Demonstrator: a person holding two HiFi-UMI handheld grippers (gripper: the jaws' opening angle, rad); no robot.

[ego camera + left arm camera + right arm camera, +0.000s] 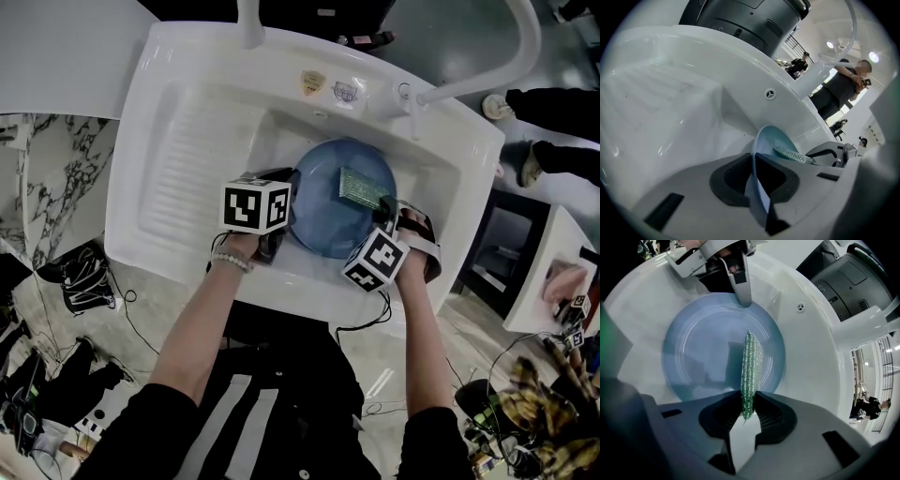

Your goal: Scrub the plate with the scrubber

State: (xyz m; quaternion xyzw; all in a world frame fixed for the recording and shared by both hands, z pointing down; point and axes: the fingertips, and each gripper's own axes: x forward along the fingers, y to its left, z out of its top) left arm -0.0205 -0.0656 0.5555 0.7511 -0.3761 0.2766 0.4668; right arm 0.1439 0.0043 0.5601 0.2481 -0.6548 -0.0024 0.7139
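Pinching the blue plate [323,220] by its rim with the left gripper [754,174], jaws drawn almost together with only the thin edge sandwiched between the dark pads. Gripping there, at the very margin, apparently for leaving the whole face beyond the jaws free for rubbing. Also bracing the plate against the push of the other gripper, down inside the white sink [178,141].

Nipping one end of the green mesh scrubber [750,366] in the right gripper [749,411], jaws pressed narrowly on it, edge-on. Letting the rest of the scrubber reach straight ahead of those jaws, across the middle of the plate's face and toward the left gripper's tips on the opposite rim. Holding it by the end rather than the middle, probably for getting as much mesh as possible onto the plate while sparing the pads from scraping it.

Working from opposing sides: left gripper biting the rim farthest from the right gripper, right gripper aiming across the plate at it. Seeming to be brushing the mesh against the plate, though not showing contact for certain. Judging the scrubbing to be under way, with no suds or running water showing. Risking a slipped rim under hard strokes, given so slim a bite.
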